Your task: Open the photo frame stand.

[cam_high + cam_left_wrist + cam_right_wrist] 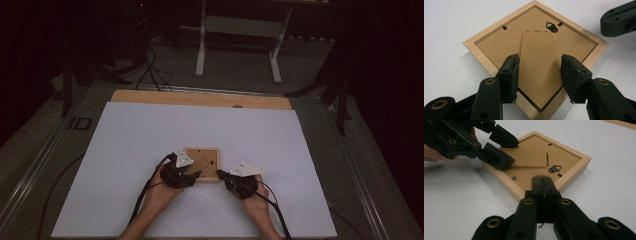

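The left gripper [539,75] hangs over the near left corner of the small square light-wood picture frame [202,164], which lies face down just near of the middle of the white desk [125,145]. Its jaws stand apart on either side of the brown fibreboard easel stand [539,67] hinged to the frame's back; the left pad seems to rest against the stand's edge, while a slim gap shows at the right pad, so nothing is clamped. The black jaws cover the stand's lower edges and part of the frame's near rim. Past the stand, a small black triangular hanging loop [552,27] sits on the brown backing board [499,45], with little black retaining tabs at the rim, too small to make out in detail. The right gripper [544,185] has its jaws pressed fully together with nothing between them, its tip at the frame's near right edge; whether it touches the wood cannot be told, since the jaws hide the contact. In the high view, both hands enter from the near edge, cut off at the forearms, and the room beyond the desk is too dark to read.
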